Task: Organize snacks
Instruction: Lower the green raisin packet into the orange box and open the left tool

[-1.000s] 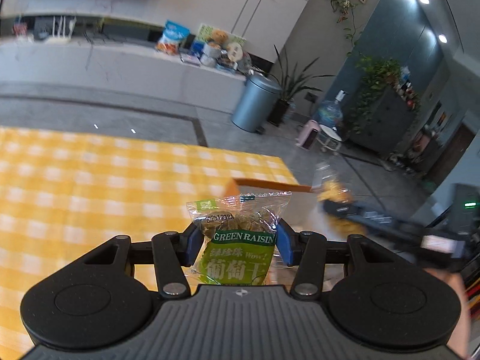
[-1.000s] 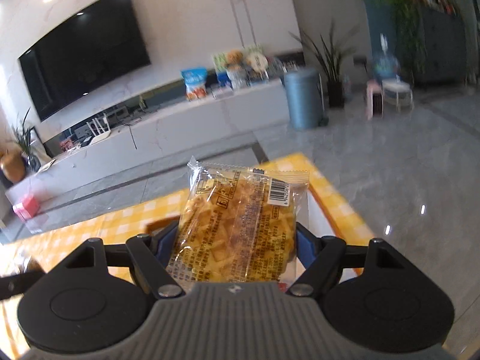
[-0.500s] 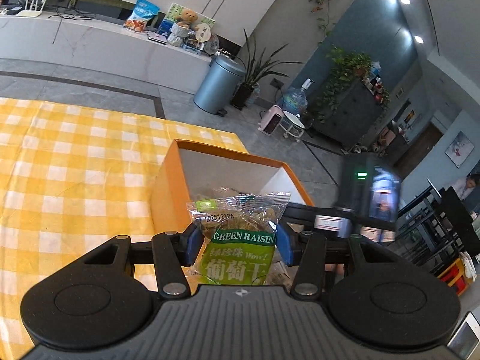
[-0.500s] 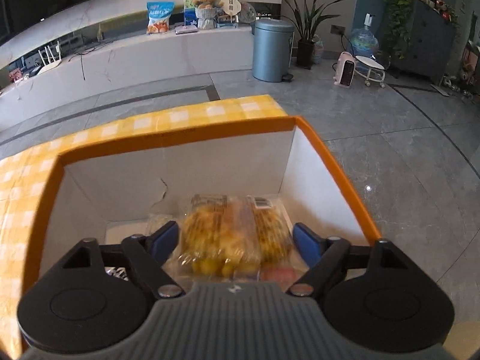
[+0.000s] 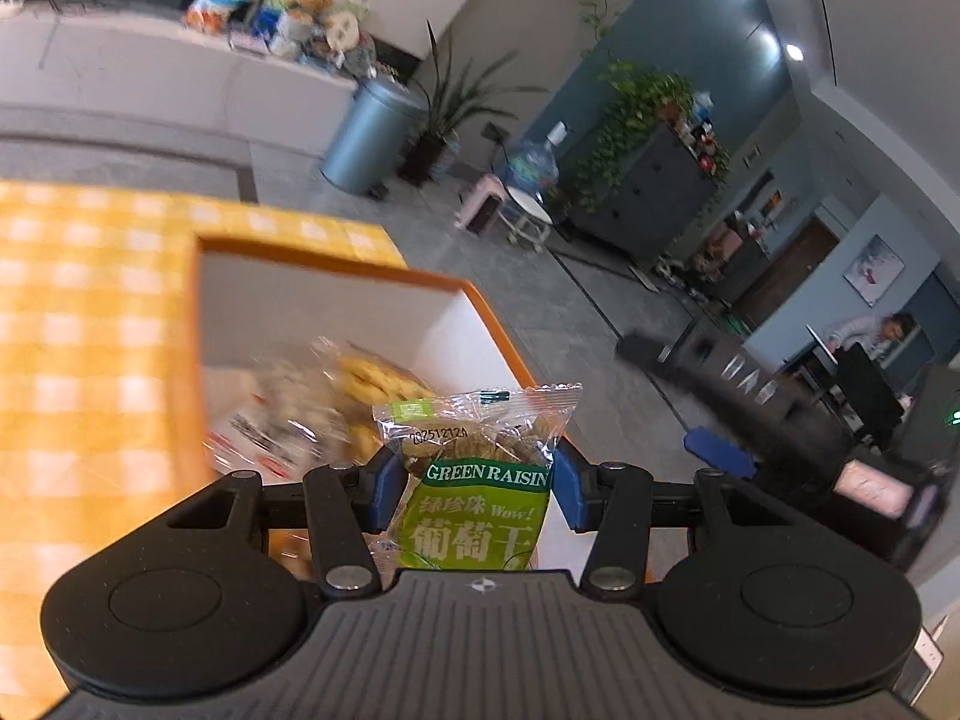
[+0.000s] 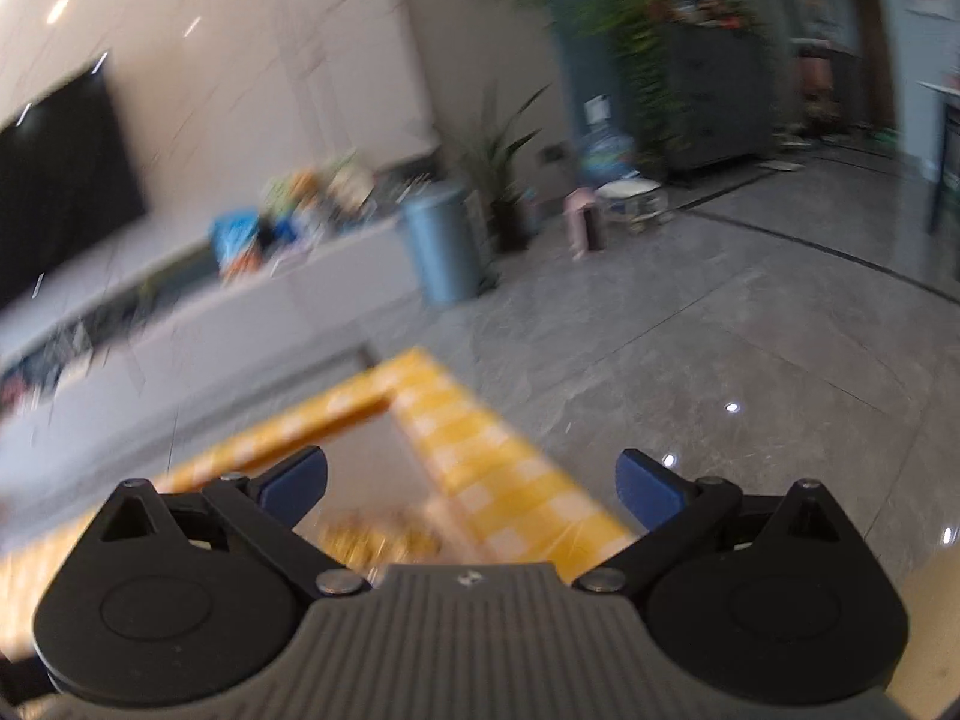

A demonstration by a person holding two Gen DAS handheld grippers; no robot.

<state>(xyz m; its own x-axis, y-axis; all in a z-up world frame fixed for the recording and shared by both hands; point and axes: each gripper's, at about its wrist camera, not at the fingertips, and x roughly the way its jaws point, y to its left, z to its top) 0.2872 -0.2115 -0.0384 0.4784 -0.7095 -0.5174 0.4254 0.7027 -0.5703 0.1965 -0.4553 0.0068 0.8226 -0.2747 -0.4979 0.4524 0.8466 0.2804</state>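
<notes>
The left claw (image 5: 477, 489) is clamped on a green raisin packet (image 5: 480, 498), a crinkly clear-topped plastic pouch with a green printed lower half, held upright between the blue pads (image 5: 384, 489). Just beyond it stands an orange box (image 5: 198, 360) with pale inner walls and a thin orange rim, open at the top. Inside lie a glossy clear bag of yellow snacks (image 5: 372, 378) and other blurred wrappers whose kind cannot be told. The box sits on the worktop (image 5: 78, 312), covered in a yellow and white checked cloth. To the right of the box the right claw (image 5: 720, 453) shows dark and blurred in the left wrist view.

In the right wrist view the right claw (image 6: 471, 483) has its blue pads spread wide with nothing between them; below it a blurred yellow snack bag (image 6: 372, 537) lies in the orange box (image 6: 354, 414). Farther off on the grey tiled floor (image 6: 690, 360) stand a round grey bin (image 5: 369, 135) and a potted plant (image 5: 444, 120)
</notes>
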